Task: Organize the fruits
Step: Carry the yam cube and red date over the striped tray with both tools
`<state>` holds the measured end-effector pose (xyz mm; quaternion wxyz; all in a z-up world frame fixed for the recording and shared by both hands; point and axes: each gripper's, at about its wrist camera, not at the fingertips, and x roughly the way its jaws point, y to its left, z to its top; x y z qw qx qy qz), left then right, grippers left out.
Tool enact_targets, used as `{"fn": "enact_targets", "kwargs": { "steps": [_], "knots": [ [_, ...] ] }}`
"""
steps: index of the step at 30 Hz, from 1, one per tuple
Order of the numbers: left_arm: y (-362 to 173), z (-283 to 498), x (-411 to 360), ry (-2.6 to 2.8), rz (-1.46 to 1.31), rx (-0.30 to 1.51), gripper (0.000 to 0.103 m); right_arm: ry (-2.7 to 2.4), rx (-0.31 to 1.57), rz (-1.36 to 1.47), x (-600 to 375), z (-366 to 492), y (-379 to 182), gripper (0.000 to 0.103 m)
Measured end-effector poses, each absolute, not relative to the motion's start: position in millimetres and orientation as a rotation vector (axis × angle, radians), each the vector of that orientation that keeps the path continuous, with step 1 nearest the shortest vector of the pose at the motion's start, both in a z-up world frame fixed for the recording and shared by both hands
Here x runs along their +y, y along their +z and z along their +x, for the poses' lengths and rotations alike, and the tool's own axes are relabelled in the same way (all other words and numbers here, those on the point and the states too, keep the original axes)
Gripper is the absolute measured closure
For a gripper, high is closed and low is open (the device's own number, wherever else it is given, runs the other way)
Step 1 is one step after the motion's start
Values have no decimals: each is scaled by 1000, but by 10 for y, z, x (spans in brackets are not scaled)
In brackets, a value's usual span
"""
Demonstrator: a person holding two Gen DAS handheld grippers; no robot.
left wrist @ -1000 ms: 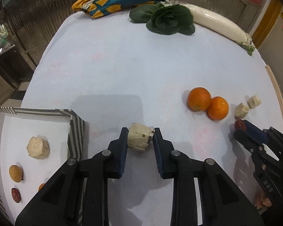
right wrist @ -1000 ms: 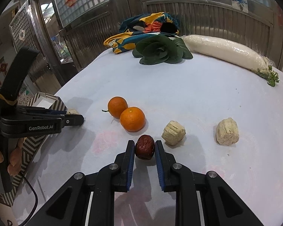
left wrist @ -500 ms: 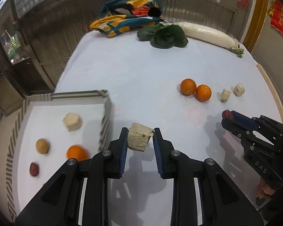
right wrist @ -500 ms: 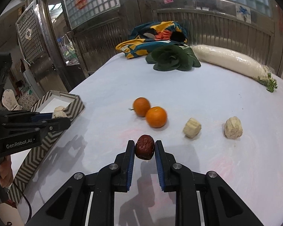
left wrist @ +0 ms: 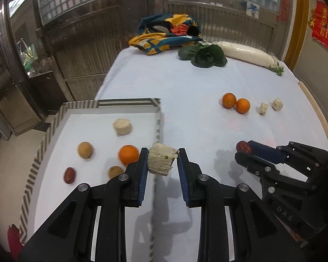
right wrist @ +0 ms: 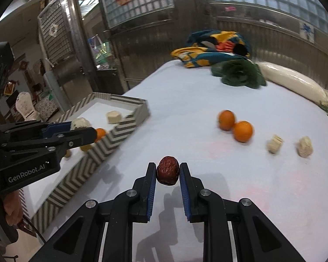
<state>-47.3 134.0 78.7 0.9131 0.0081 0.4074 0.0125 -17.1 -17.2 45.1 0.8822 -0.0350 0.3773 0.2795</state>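
Both grippers have lifted toward the striped tray; left gripper clamps a pale chunk above its rim; right gripper pinches a red date; tray holds orange, date, chunks; "GenRobot.AI" reads on the left gripper.

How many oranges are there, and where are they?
3. One orange lies in the striped tray, beside the left gripper. Two oranges, and, sit touching on the white table. The grippers may hide more.
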Motion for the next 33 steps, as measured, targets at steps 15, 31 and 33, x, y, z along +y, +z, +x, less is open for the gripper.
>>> {"fn": "enact_targets", "kwargs": {
  "steps": [15, 31, 33],
  "knots": [
    [812, -687, 1994, 118, -58, 817, 78, 684, 752, -136, 488, -315, 643, 82],
    [465, -779, 2719, 190, -194, 933, 78, 808, 805, -202, 1134, -340, 496, 82],
    [443, -774, 2731, 187, -199, 939, 78, 823, 819, -217, 1222, -334, 442, 82]
  ]
}}
